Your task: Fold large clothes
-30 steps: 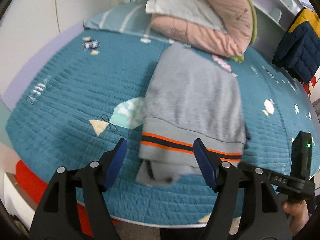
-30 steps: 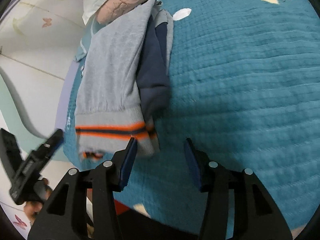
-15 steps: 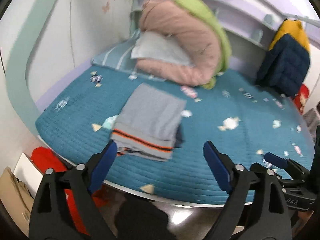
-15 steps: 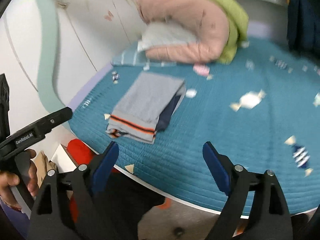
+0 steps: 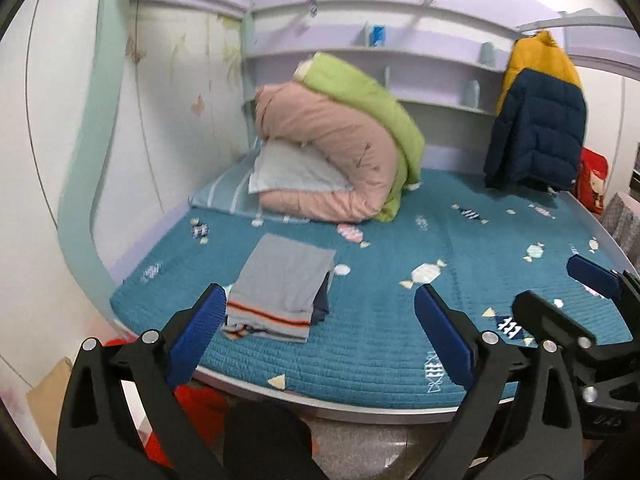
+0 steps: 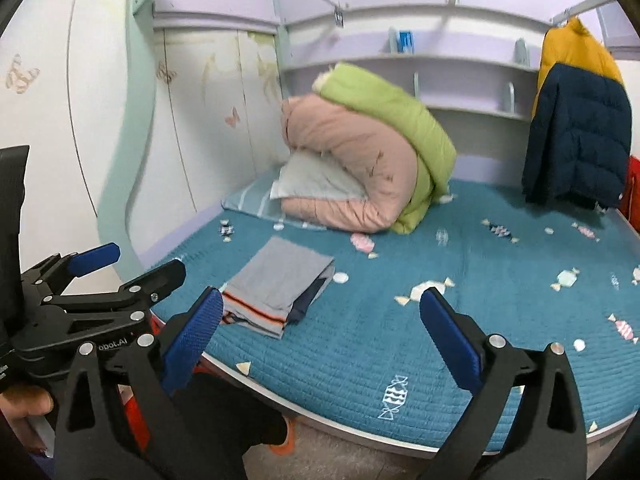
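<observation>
Though aimed down at the bed, grips nothing with the left gripper (image 5: pixel 318 294): blue pads (image 5: pixel 196 332) spread wide, jaws just been opening, only air between them. Same with the right gripper (image 6: pixel 320 296): pads flung apart, jaws likewise just been opening, nothing held. Both hanging short of the mattress's near edge, side by side (each showing up at the rim of the other's view, left one at (image 6: pixel 148 260), right one at (image 5: pixel 546 280)). Part of a hand (image 6: pixel 24 400) on the left tool's grip, low at the frame edge.

Beyond the tips, untouched: folded grey garment (image 5: pixel 284 280) (image 6: pixel 276 280), lying flat on the teal quilted bedcover (image 5: pixel 400 340) near the bed's front left corner. Neat rectangle, orange-and-dark striped hem turned toward the near edge, a navy layer peeking out along its right side. Seen through the gap of the left jaws and beside the left pad of the right ones, yet well apart from both.

Farther back, against the wall: rolled pink quilt (image 5: pixel 332 152) with a green quilt (image 5: pixel 360 92) draped over it, a pale pillow (image 5: pixel 292 168) leaning at the front, a striped pillow (image 5: pixel 224 196) flat beneath. At the far right, hanging above the bed: navy-and-yellow padded jacket (image 5: pixel 536 128). Lilac shelves (image 5: pixel 440 64) across the back wall. Something red (image 5: pixel 200 400) on the floor under the bed's edge, too hidden to name.
</observation>
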Motion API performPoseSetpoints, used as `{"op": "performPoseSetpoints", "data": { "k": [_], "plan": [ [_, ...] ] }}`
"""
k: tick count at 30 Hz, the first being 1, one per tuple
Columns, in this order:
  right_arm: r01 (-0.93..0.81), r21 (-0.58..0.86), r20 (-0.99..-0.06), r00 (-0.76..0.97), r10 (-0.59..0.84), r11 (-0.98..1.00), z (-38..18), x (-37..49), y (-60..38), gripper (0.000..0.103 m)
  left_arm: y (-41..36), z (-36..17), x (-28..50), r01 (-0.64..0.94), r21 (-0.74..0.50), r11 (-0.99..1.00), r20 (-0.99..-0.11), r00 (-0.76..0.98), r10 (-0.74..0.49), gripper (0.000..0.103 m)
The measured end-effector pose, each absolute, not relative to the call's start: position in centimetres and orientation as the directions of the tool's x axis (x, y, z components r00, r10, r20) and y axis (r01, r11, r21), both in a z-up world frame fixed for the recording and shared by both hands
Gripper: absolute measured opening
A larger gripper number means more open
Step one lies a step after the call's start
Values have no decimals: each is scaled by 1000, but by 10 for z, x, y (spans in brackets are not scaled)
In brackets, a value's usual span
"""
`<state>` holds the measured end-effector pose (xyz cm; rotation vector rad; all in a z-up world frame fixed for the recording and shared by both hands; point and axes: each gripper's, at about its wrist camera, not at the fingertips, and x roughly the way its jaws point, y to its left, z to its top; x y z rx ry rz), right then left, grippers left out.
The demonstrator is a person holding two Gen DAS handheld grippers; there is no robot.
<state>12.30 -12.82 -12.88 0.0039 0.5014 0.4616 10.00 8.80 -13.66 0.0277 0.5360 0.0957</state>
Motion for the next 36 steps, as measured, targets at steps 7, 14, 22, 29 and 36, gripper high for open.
{"op": "performPoseSetpoints", "data": {
  "k": [7, 14, 22, 29, 36],
  "plan": [
    [-389, 88, -374, 840, 393, 917, -99, 94, -151, 95, 62, -109, 73, -99, 111, 989, -418, 898, 137, 97],
    [-338, 63, -286, 895, 341, 939, -80, 76, -167, 95, 46, -84, 52, -120, 124, 985, -296, 943, 152, 97],
    [-277, 50, -205, 937, 282, 959, -66, 61, -182, 95, 33, -65, 37, -96, 96, 991, -223, 968, 116, 97],
    [-262, 56, -183, 946, 268, 963, -64, 55, -187, 95, 28, -59, 33, -96, 103, 990, -195, 974, 114, 98],
    [-253, 52, -179, 949, 258, 966, -63, 51, -189, 95, 27, -58, 28, -87, 95, 992, -183, 978, 104, 98]
  ]
}}
